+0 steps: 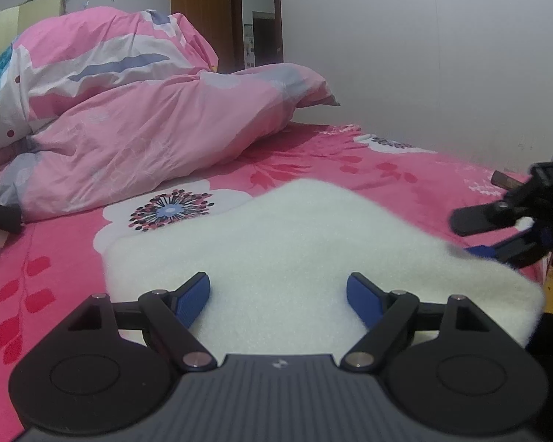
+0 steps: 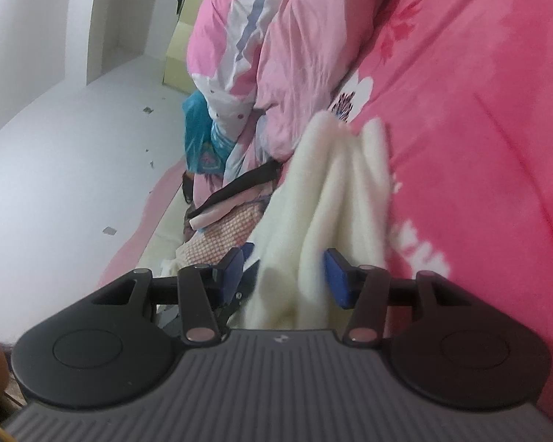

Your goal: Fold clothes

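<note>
The fluffy cream-white fleece garment [image 1: 313, 254] lies on the pink floral bedsheet [image 1: 55, 258], directly ahead of the left gripper [image 1: 278, 296], whose jaws stand wide and empty. The right gripper [image 2: 289, 276] is parted, with cloth between the pads unpinched; only the right wrist view shows this.

Pink bed [image 1: 405, 180]; white garment [image 1: 295, 243]; quilt [image 1: 129, 121]
</note>
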`<action>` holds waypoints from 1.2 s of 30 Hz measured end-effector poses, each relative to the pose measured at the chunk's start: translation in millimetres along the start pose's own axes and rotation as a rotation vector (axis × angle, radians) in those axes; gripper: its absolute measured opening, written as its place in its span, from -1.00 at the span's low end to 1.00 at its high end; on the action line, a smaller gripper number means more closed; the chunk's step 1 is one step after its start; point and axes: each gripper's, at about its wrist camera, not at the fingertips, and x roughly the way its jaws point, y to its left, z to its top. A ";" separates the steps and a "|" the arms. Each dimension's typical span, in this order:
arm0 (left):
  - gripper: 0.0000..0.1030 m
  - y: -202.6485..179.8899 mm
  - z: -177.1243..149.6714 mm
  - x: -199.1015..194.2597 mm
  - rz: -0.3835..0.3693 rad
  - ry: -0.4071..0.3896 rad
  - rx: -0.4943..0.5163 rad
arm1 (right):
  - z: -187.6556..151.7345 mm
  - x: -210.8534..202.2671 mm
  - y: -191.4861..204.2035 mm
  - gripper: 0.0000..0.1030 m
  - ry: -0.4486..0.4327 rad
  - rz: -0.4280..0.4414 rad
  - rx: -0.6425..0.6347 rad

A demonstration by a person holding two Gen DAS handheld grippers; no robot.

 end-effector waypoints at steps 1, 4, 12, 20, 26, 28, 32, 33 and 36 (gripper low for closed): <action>0.59 0.6 -0.3 0.1 -0.004 -0.001 -0.003 | 4.8 4.9 -1.5 -0.05 0.014 -0.004 0.003; 0.60 1.8 -0.4 0.5 -0.011 -0.004 -0.008 | 18.2 15.7 -7.1 -0.05 0.046 0.002 0.023; 0.65 7.9 -3.4 -0.7 -0.048 -0.020 -0.041 | 60.1 58.5 -12.9 -0.05 0.126 0.002 0.045; 0.67 9.6 -5.6 -1.8 -0.065 -0.031 -0.056 | 92.6 102.7 -18.2 -0.12 0.168 -0.015 0.026; 0.68 10.7 -5.1 -1.6 -0.068 -0.031 -0.071 | 99.0 112.5 4.2 -0.58 0.127 -0.007 -0.147; 0.70 10.4 -4.3 -1.3 -0.071 -0.029 -0.075 | 97.7 109.0 23.6 -0.59 0.097 0.018 -0.268; 0.72 7.0 -0.9 1.7 -0.065 -0.008 -0.057 | 97.7 107.6 26.0 -0.60 0.081 -0.022 -0.344; 0.72 6.5 -0.3 2.3 -0.064 -0.004 -0.053 | 100.3 110.4 15.6 -0.60 0.089 -0.044 -0.303; 0.72 5.6 -0.1 3.3 -0.067 0.000 -0.047 | 103.7 112.1 -23.9 -0.61 0.108 -0.067 -0.122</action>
